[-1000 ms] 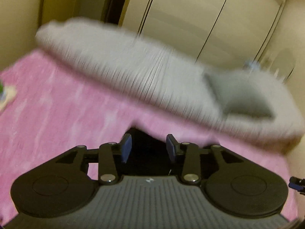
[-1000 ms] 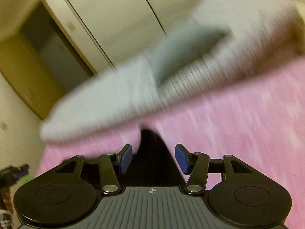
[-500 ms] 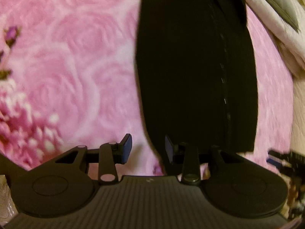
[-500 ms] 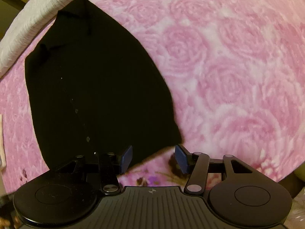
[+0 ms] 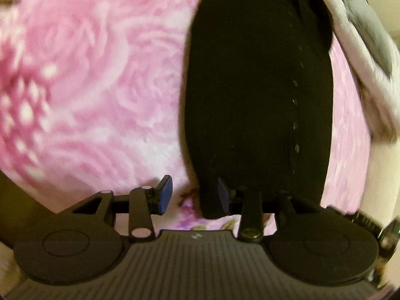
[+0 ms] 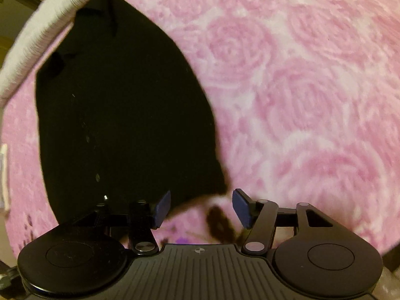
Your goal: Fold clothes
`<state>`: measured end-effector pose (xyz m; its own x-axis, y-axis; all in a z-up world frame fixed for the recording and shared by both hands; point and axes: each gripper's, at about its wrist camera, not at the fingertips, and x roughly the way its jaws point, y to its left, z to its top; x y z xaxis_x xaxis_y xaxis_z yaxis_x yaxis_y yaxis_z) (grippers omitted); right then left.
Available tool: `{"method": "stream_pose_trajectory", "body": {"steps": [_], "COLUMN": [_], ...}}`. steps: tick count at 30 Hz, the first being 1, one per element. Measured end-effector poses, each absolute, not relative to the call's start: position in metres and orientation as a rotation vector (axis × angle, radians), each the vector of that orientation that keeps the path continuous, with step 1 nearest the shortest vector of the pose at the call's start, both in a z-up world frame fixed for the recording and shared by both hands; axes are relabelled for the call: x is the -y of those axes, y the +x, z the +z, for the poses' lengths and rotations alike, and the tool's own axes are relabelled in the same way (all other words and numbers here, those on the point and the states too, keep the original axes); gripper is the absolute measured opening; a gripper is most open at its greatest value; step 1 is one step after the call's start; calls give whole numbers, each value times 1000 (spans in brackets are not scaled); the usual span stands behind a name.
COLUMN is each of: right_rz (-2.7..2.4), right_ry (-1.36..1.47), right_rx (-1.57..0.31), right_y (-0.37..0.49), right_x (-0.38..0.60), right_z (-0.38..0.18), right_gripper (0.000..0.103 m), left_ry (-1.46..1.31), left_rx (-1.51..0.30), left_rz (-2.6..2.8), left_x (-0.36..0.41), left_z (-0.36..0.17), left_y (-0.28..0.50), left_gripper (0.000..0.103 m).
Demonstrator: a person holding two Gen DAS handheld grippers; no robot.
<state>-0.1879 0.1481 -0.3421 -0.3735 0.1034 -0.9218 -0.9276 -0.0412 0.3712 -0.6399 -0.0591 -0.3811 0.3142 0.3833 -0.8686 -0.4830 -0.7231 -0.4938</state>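
Now laid flat as a long black garment (image 5: 250,100) on the pink rose blanket (image 5: 100,87) — no longer lifted. Left gripper (image 5: 195,195) parted, near hem corner between fingers; right gripper (image 6: 201,206) widening — nothing gripped.

Dim warm indoor light, pinkish cast; motion blur esp. left view; heavy fisheye bending w/ dark corners.

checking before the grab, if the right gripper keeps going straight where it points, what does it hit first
Probably the near corner of the black garment, lying between the opening jaws of the right gripper, or the pink rose blanket just beside it; depth is unclear.
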Motion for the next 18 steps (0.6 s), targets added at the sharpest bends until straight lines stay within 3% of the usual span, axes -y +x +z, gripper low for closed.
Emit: {"method": "stream_pose_trajectory", "body": {"steps": [4, 8, 9, 10, 11, 12, 13, 18], "right_rz": [1592, 1599, 1587, 1575, 1560, 1548, 1547, 1678], "right_ry": [-869, -827, -793, -764, -754, -749, -758, -711], "right_rx": [-1419, -1515, -1544, -1570, -1583, -1598, -1619, -1677], "right_y": [-178, -174, -174, -173, -173, -174, -174, -169], "right_x": [-161, -171, -172, -173, -174, -175, -176, -161], "right_z": [-356, -385, -392, -398, -400, -401, -400, -366], "right_gripper": [59, 59, 59, 58, 55, 38, 11, 10], "left_ry": [-1905, -1903, -1893, -1883, -1851, -1812, -1746, -1408], "left_rx": [166, 228, 232, 236, 199, 154, 115, -2], "left_rz": [1547, 1600, 1598, 1595, 1588, 1579, 1576, 1591], "left_x": [66, 63, 61, 59, 54, 49, 46, 44], "left_z": [-398, -408, -407, -405, -399, -391, -376, -290], "left_y": [-632, -625, -624, -623, -623, -624, -625, -636], "left_gripper": [38, 37, 26, 7, 7, 7, 7, 7]}}
